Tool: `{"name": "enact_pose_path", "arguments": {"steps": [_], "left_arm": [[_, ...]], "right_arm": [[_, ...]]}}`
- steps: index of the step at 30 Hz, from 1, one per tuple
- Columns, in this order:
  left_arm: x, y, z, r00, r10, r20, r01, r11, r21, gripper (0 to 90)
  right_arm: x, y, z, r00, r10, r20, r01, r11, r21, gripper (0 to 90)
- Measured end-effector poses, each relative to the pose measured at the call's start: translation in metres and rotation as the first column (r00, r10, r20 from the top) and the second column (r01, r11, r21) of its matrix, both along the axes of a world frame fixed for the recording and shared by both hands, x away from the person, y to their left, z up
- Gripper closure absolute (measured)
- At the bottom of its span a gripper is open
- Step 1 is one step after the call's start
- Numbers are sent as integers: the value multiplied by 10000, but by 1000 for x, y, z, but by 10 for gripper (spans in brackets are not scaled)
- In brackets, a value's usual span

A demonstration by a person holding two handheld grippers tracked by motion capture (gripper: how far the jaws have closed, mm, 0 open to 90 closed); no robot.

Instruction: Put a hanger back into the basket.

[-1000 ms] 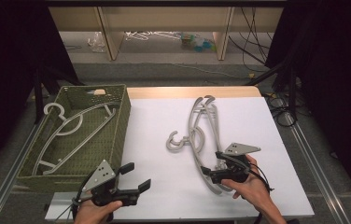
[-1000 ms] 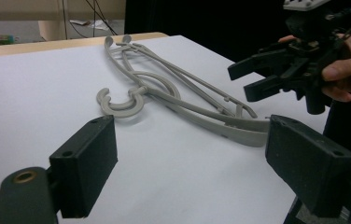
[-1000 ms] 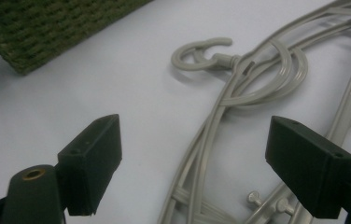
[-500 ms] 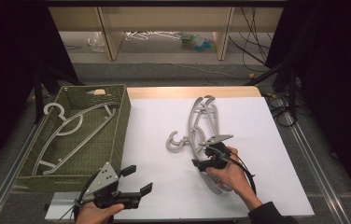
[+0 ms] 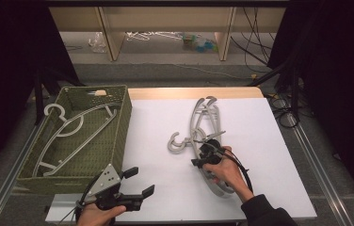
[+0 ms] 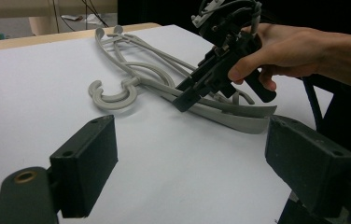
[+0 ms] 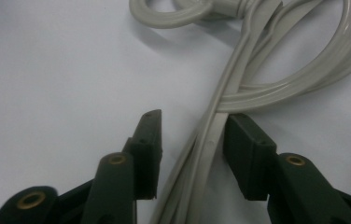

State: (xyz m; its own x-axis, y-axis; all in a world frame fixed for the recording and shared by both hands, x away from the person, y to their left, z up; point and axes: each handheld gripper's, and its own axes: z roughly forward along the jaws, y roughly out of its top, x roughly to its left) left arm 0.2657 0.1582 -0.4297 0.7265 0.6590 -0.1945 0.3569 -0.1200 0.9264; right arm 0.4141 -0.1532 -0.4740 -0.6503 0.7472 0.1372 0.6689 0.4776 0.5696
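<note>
Right gripper view looks straight down on the grey plastic hangers [image 7: 220, 126], where one thin arm runs up the middle of the frame between the two black jaws. The right gripper [image 7: 190, 140] has just been closing; the right-hand jaw touches the arm, while the left-hand one stands a little off it, so nothing is clamped yet. In the high view the hangers [image 5: 202, 127] lie tangled in a small pile at the centre of the white table top [image 5: 283, 155], hooks toward the middle left, well apart from the green woven basket [image 5: 118, 141] at left, which holds another hanger [image 5: 67, 127]. The left gripper [image 5: 135, 190] hovers at the lower left with its jaws wide apart and empty. These hangers look light, stiff and smooth, so they probably slip in a loose pinch and drag their neighbours along. A firm grip across the flat arm near the hook's neck seems best.
</note>
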Motion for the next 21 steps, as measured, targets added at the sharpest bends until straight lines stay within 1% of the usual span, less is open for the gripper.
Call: {"name": "enact_pose_path", "arguments": {"steps": [1,2,3,4,5,6,7,8,9,10,11,12,14,15,16,18,19,20,21], "left_arm": [[0,0,0,10000,-41,17,41,10000,-25,167],[-1,-1,0,9998,155,-136,-156,9998,-82,167],[-1,-1,0,9998,131,-127,-132,9999,-81,167],[-1,-1,0,9997,167,-148,-169,9998,-90,167],[-1,-1,-1,9998,157,-145,-159,9998,-141,167],[-1,-1,0,9997,173,-153,-174,9998,-60,167],[-1,-1,0,9997,173,-153,-174,9998,-60,168],[-1,-1,-1,9999,83,-65,-83,9999,-126,168],[-1,0,0,9998,150,-95,-150,9999,-17,168],[-1,0,0,9999,111,-78,-111,9999,-26,169],[-1,1,0,9999,116,-72,-116,9999,-1,169],[-1,1,0,9999,130,-65,-130,9999,-12,168],[-1,2,0,9999,145,-55,-145,9999,17,169],[-1,1,0,9999,135,-54,-135,9999,-19,169],[-1,1,0,9999,126,-51,-126,9999,4,169],[-1,1,0,9999,121,-66,-121,9999,1,169],[-1,1,0,9999,126,-64,-126,9999,-5,169],[-1,1,0,9999,123,-60,-124,9999,-6,169],[-1,1,0,9999,122,-51,-122,9999,3,169]], "right_arm": [[0,0,0,10000,0,0,0,10000,0,609],[2,-1,1,9998,-56,-187,54,9999,-127,645],[3,-2,1,9996,-118,-246,116,9999,-66,668],[4,-3,1,9996,-162,-241,161,9999,-15,676],[4,-4,2,9992,-228,-339,232,9997,114,685],[4,-4,2,9988,-276,-412,282,9995,147,694],[4,-5,2,9989,-274,-383,281,9994,178,706],[4,-6,4,9986,-221,-475,234,9994,270,728],[4,-6,5,9981,-249,-568,267,9992,312,736],[4,-7,6,9980,-301,-558,325,9985,432,740],[4,-7,6,9986,-380,-379,400,9978,529,744],[4,-9,9,9977,-325,-591,355,9981,501,750],[5,-10,10,9973,-257,-687,301,9975,633,755],[4,-11,11,9980,-225,-597,263,9977,631,756],[4,-11,12,9976,-255,-651,296,9976,631,760],[3,-13,15,9978,-306,-584,348,9967,735,771],[3,-14,17,9980,-243,-580,286,9968,747,778],[2,-16,20,9971,-368,-660,416,9964,732,786],[2,-18,21,9977,-309,-596,361,9955,879,794]]}}
